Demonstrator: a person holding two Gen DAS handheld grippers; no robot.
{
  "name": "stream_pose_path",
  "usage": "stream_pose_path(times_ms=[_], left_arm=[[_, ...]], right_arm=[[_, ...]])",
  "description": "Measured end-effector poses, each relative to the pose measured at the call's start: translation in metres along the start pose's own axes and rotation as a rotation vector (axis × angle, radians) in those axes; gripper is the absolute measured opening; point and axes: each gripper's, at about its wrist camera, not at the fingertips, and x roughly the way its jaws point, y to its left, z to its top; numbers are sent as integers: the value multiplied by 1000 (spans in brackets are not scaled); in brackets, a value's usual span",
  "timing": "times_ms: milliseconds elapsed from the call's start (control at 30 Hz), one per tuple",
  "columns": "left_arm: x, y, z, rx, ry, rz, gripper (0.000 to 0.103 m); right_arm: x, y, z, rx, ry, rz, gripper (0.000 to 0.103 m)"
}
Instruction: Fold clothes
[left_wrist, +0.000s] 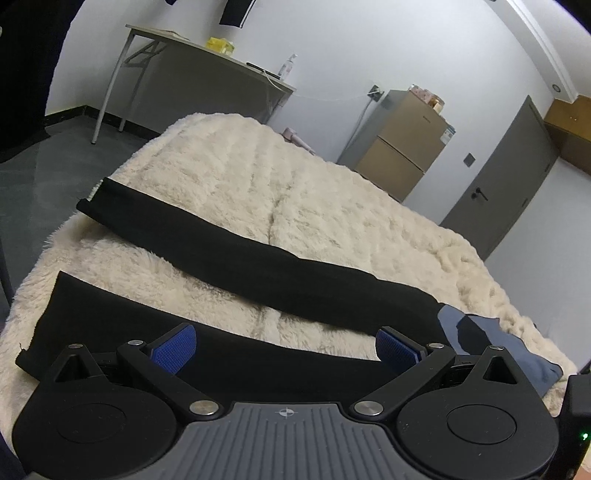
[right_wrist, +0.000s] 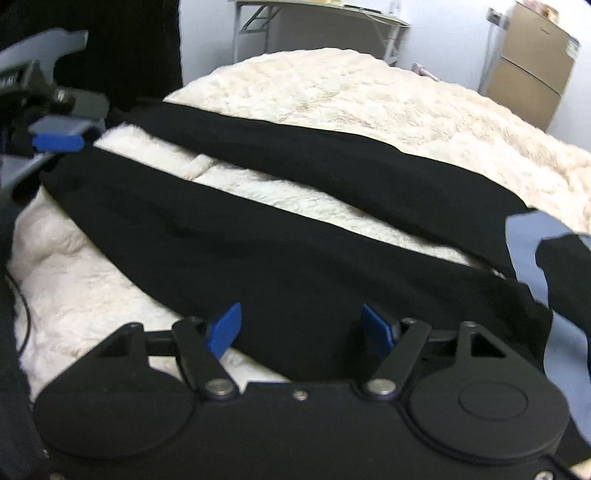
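Black trousers (right_wrist: 280, 236) lie spread on the cream fleece bed (left_wrist: 332, 206), legs running crosswise ahead of both released grippers, nearer leg just under the right gripper (right_wrist: 301, 326), left gripper (left_wrist: 286, 345) by the cuffs.

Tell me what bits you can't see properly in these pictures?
- Black trousers, right wrist view: waist end hidden behind the right tongs; whole picture blurred.
- Blue cloth, left wrist view: partly behind the left tongs.
- Bottle on the desk: too small to read.
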Motion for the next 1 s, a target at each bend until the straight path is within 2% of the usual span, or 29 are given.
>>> stream_pose_path(times_ms=[100, 200, 233, 267, 300, 333, 467, 567, 633, 667, 733, 767, 800, 867, 933, 1000], left_arm=[[-1, 6, 2, -32, -16, -1, 103], [-11, 13, 4, -78, -69, -26, 103], [-20, 20, 6, -116, -112, -56, 103], [-25, 25, 7, -142, -136, -71, 103], [-29, 29, 8, -160, -154, -80, 103], [-39, 39, 11, -198, -193, -96, 103], [-59, 62, 20, -222, -268, -61, 103], [-71, 80, 27, -222, -287, -28, 103], [-73, 84, 30, -218, -283, -2, 103], [-73, 85, 31, -216, -281, 9, 103], [-66, 84, 34, -209, -237, 19, 103], [-61, 83, 35, -202, -209, 22, 103], [-59, 83, 35, -197, -198, 29, 103], [-53, 81, 35, -195, -183, 60, 103], [-56, 89, 33, -232, -199, 47, 103], [-62, 98, 31, -278, -229, 28, 103]], right_arm=[[3, 13, 3, -91, -9, -3, 81], [10, 39, 3, -236, -33, 0, 81], [15, 47, 3, -264, -31, 3, 81], [21, 55, 4, -257, -25, 16, 80], [25, 59, 5, -237, -16, 35, 74], [31, 65, 8, -185, 7, 91, 70], [30, 111, 20, -196, -34, 252, 66], [15, 112, 30, -139, -153, 280, 68], [13, 101, 35, -90, -208, 233, 67], [15, 93, 37, -60, -228, 178, 64], [25, 79, 40, -17, -247, 77, 42], [36, 75, 41, -8, -244, -3, 19], [48, 75, 41, 9, -235, -40, 10], [63, 88, 39, 7, -211, -1, 10], [72, 119, 33, -73, -221, 41, 9], [73, 155, 29, -162, -261, 83, 1]])
